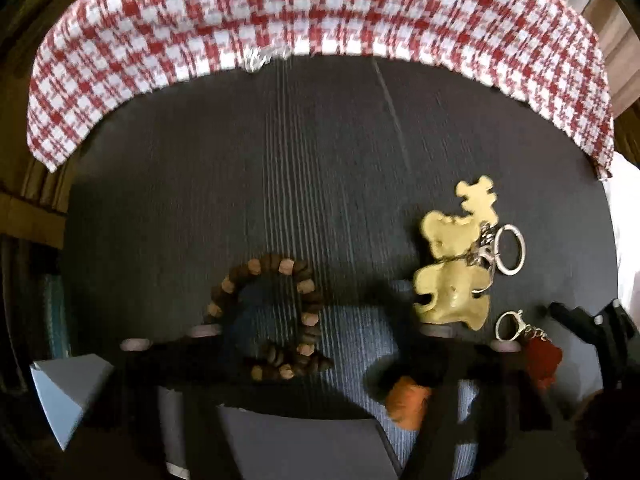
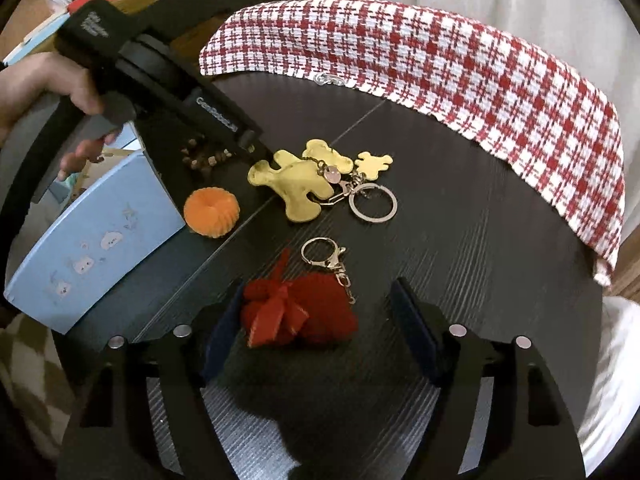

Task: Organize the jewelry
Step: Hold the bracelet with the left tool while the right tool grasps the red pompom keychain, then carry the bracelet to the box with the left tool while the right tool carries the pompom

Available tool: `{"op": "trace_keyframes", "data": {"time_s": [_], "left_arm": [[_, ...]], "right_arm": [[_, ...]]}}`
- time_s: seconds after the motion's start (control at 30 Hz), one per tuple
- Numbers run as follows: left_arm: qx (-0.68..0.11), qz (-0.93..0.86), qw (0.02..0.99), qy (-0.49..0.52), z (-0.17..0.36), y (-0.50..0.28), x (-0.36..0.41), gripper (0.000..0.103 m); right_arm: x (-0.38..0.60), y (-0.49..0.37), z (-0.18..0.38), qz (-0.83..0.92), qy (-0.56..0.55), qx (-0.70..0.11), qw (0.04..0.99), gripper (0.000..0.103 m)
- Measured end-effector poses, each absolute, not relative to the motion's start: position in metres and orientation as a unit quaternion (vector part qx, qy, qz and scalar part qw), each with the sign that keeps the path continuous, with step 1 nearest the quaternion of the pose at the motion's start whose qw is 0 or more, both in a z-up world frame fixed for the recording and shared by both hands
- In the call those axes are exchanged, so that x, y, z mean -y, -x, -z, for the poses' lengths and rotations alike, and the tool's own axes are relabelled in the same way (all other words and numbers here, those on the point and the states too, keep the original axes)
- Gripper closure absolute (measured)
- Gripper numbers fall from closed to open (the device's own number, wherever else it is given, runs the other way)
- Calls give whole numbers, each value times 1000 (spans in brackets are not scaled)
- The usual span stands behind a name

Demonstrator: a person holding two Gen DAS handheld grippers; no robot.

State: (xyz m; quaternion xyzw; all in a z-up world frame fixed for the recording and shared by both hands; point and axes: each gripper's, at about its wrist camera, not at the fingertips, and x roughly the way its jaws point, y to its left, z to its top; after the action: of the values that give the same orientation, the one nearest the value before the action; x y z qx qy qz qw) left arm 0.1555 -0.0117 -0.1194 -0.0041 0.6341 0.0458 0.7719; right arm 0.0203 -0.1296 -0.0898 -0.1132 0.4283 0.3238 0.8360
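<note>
A brown bead bracelet point(image 1: 276, 320) lies on the dark round table point(image 1: 240, 184), between the fingers of my open left gripper point(image 1: 308, 344). Yellow bear keychains point(image 1: 452, 268) with a ring lie to its right; they also show in the right wrist view point(image 2: 296, 188). A red plush keychain point(image 2: 304, 314) with a metal clasp point(image 2: 330, 258) lies between the fingers of my open right gripper point(image 2: 316, 320). An orange plush ball point(image 2: 211, 212) lies left of the bears. The left gripper point(image 2: 256, 148) reaches in from the left there, above the bracelet point(image 2: 204, 158).
A red-and-white checked cloth point(image 2: 460, 72) covers the far side of the table. A light blue box point(image 2: 96, 240) stands at the table's left edge; its grey inner walls show in the left wrist view point(image 1: 68, 384). A small clear item point(image 2: 328, 78) lies at the cloth's edge.
</note>
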Motion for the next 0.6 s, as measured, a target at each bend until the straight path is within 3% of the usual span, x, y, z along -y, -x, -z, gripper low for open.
{"op": "trace_keyframes", "data": {"time_s": [0.03,0.1,0.43,0.6], "left_arm": [[-636,-48,770,6,119,-156,11,90],[-638,-44,769,15,119,-160,8,91],[-634,-42,771,39,114,-130,-37,91],[-617,-37,785,46,85,-113,-57,91]], "right_arm": [[128,-19,90,-325,113,-425,837,40],[127,-19,89,-331,106,-424,836,54],[134,-10,77,-310,63,-416,852,54],[139,-7,58,-301,55,-402,863,54]]}}
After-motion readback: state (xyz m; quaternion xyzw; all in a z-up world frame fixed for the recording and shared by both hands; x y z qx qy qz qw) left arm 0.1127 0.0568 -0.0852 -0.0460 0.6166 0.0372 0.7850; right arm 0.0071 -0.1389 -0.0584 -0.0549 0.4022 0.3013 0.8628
